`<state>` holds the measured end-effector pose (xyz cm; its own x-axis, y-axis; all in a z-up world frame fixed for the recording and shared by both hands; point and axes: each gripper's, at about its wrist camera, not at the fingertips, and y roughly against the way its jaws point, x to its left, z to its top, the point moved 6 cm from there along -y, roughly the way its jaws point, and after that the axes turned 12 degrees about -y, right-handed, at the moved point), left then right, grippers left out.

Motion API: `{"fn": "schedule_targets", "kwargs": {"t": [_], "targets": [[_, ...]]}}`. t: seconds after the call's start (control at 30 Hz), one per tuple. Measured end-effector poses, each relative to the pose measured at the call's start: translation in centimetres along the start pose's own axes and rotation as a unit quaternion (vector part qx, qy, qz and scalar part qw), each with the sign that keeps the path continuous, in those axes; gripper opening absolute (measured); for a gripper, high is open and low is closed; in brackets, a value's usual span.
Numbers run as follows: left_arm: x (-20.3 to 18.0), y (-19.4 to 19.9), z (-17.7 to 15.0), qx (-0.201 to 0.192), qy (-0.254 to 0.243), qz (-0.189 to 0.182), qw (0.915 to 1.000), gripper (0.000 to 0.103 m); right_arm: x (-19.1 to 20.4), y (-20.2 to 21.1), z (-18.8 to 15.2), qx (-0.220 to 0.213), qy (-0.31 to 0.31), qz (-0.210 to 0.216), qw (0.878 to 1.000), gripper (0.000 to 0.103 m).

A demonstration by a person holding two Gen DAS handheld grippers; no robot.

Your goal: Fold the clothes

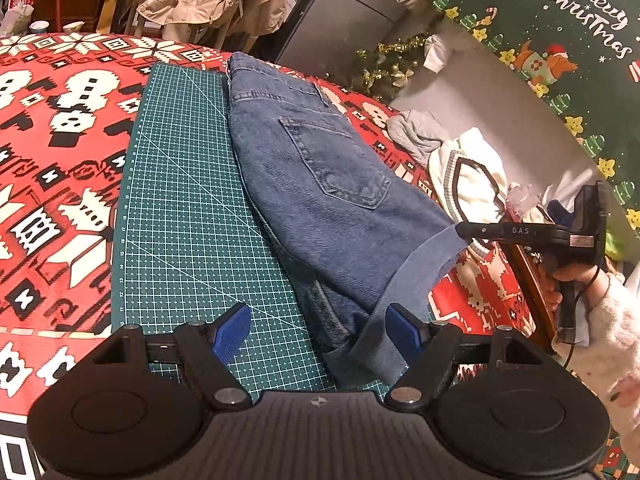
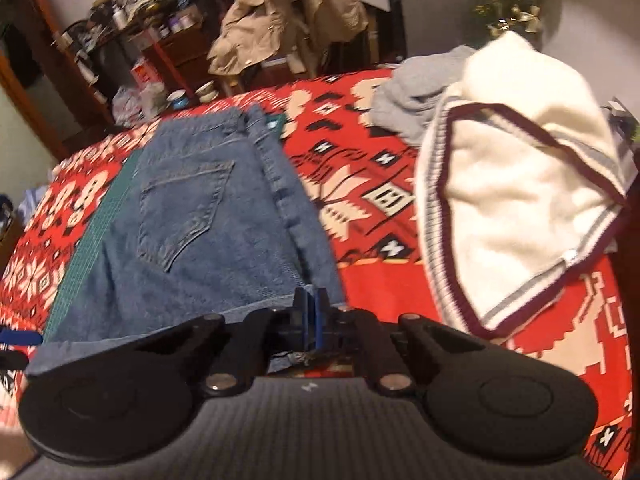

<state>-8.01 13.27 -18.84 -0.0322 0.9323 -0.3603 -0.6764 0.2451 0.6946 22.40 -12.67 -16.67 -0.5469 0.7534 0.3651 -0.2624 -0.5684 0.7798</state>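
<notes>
Right tongs (image 2: 310, 304) tilted down, clamping jeans (image 2: 192, 216) hem.

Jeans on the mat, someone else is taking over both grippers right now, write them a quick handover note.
Right gripper: jaws shut on the near edge of the jeans, lifting it slightly.
Left gripper: jaws open; the same edge lies against one pad, not pinched.
Jeans lie folded on the green mat, back pocket up.
White sweater and grey garment lie unfolded on the red cloth.
Left: finish the jeans, then fold those.

Green cutting mat (image 1: 180, 184) on red patterned tablecloth (image 1: 60, 140); beige coat (image 2: 280, 20) draped behind; Christmas banner (image 1: 560, 40)
</notes>
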Motion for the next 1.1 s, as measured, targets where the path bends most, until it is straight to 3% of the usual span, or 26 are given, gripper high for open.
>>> {"fn": "schedule_targets", "kwargs": {"t": [0.2, 0.27, 0.37, 0.4, 0.43, 0.53, 0.67, 0.77, 0.83, 0.9, 1.1], "targets": [[0.1, -0.1, -0.3, 0.007, 0.017, -0.029, 0.9994, 0.071, -1.5, -1.8, -0.5, 0.012, 0.006, -0.042, 0.999, 0.0], [0.1, -0.4, -0.5, 0.012, 0.026, -0.045, 0.9986, 0.07, -2.1, -1.6, -0.4, 0.007, -0.024, -0.022, 0.999, 0.001], [0.1, -0.8, -0.7, 0.018, 0.038, -0.061, 0.9972, 0.07, -2.3, -0.5, 0.0, 0.005, -0.055, 0.024, 0.998, 0.016], [0.2, -0.9, -0.8, 0.02, 0.044, -0.067, 0.9966, 0.07, -2.3, -0.3, 0.0, 0.007, -0.06, 0.034, 0.998, 0.029], [0.3, -1.1, -0.8, 0.022, 0.051, -0.072, 0.9959, 0.07, -2.2, -0.2, 0.0, 0.009, -0.057, 0.036, 0.998, 0.033], [0.5, -1.6, -0.9, 0.028, 0.071, -0.089, 0.9931, 0.07, -2.2, -0.7, -0.4, 0.029, -0.043, 0.026, 0.998, 0.039], [0.9, -2.3, -1.2, 0.035, 0.107, -0.113, 0.9872, 0.07, -2.6, -1.8, -0.9, 0.045, -0.071, 0.04, 0.996, 0.041], [0.9, -3.0, -1.5, 0.046, 0.124, -0.122, 0.9837, 0.07, -2.3, -2.3, -1.1, 0.045, -0.062, 0.038, 0.996, 0.032], [0.9, -3.5, -1.6, 0.053, 0.132, -0.128, 0.9815, 0.068, -1.9, -2.2, -1.1, 0.045, -0.056, 0.038, 0.997, 0.017], [0.7, -4.0, -1.5, 0.058, 0.137, -0.138, 0.9792, 0.06, -1.5, -1.9, -1.0, 0.042, -0.053, 0.033, 0.997, 0.015], [-0.5, -5.6, -1.1, 0.082, 0.124, -0.124, 0.981, 0.055, -1.3, -1.2, -1.0, 0.036, -0.064, 0.039, 0.997, 0.013]]}}
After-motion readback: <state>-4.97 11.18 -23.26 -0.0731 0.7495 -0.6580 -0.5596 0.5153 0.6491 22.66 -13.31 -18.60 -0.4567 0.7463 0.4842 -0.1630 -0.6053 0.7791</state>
